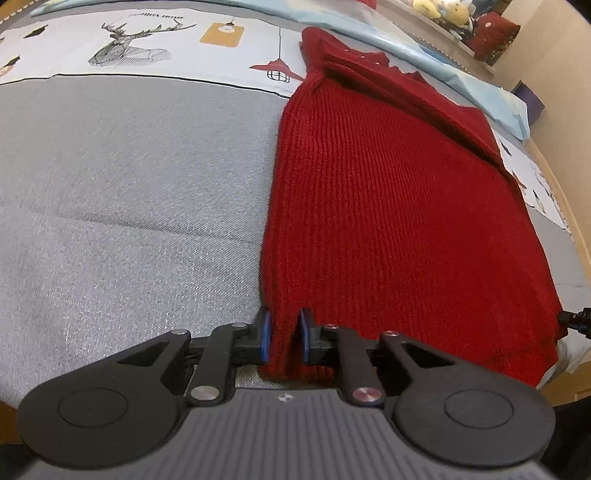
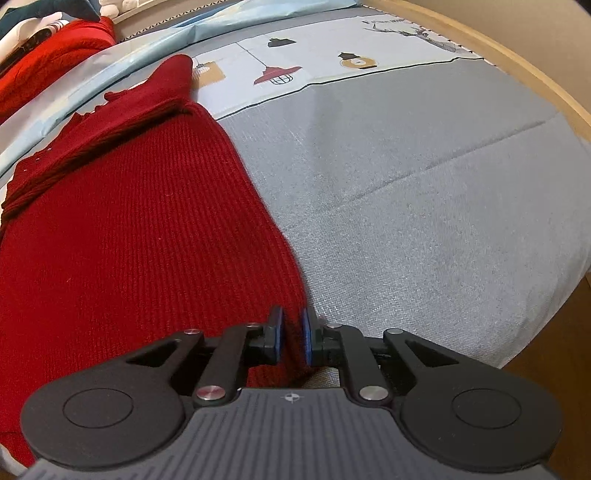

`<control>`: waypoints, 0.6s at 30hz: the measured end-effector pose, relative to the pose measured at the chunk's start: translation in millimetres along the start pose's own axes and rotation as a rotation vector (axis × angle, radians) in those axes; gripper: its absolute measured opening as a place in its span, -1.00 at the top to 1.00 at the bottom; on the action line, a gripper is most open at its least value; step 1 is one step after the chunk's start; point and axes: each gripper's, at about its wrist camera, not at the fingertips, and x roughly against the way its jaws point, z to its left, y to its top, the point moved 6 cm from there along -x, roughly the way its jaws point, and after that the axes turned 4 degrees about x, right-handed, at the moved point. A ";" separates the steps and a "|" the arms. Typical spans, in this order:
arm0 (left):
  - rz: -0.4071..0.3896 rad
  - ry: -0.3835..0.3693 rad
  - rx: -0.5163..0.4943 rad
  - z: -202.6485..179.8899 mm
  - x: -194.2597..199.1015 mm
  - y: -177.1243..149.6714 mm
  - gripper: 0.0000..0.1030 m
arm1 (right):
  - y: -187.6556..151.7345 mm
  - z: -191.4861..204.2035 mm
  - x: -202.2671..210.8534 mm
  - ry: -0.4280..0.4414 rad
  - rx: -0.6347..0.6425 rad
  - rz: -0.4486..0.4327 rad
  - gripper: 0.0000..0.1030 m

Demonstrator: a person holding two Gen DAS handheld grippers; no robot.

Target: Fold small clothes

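A red ribbed knit garment (image 1: 388, 221) lies flat on the grey cover of a bed (image 1: 129, 184), its near hem toward both cameras and its collar end, with a row of small studs, at the far side. The sides appear folded inward along its length.

The left gripper (image 1: 284, 338) is pinched on the near left corner of the garment's hem; red knit fills the narrow gap between the blue pads. The right gripper (image 2: 291, 338) is pinched likewise on the near right corner, knit bunched between its pads.

Writing: a line of small lettering sits above a printed deer head (image 1: 129, 44) on the pale band of the bedding, too blurred to read. A further line of lettering near the far edge in the right wrist view is also illegible. Printed hanging lamps (image 1: 275, 68) and an orange tag shape (image 1: 221, 34) mark the same band.

Containers: none can be identified. Soft toys (image 1: 443, 13) and a dark red cushion (image 1: 495, 31) sit on a ledge beyond the bed. Other red fabric (image 2: 48, 62) lies heaped past the far left of the bedding in the right wrist view.
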 end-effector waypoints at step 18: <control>-0.003 0.004 -0.006 -2.0 -0.3 -1.6 0.68 | -0.7 -1.3 -1.9 0.007 0.018 0.000 0.76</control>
